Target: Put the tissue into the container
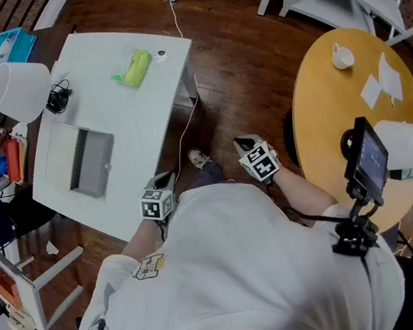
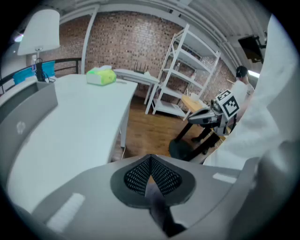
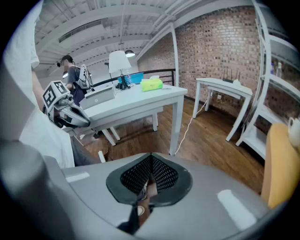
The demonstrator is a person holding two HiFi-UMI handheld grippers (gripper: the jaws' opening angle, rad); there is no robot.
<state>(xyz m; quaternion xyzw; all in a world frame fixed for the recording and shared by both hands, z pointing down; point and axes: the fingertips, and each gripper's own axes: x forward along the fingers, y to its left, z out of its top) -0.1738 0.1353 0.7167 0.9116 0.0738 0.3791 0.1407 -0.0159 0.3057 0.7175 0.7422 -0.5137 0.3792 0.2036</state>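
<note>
The person's white shirt (image 1: pixel 234 274) filled the bottom of the head view, and both tongs were held close in front of it over the wooden floor (image 1: pixel 235 60). The left gripper (image 1: pixel 163 180) had its jaws pressed fully together with nothing between them, and the right gripper (image 1: pixel 245 144) was likewise closed tight and empty; each gripper view showed the mesh pads (image 2: pixel 159 176) meeting along one seam. The green tissue pack (image 1: pixel 133 69) lay at the far end of the white table (image 1: pixel 128 126), well apart from both grippers. The grey container (image 1: pixel 95 164) sat on the same table nearer the person, apart from the pack. A white lamp (image 1: pixel 18 91) stood at the table's left edge. To the right, a round yellow table (image 1: pixel 323 108) carried a white cup (image 1: pixel 341 57).
</note>
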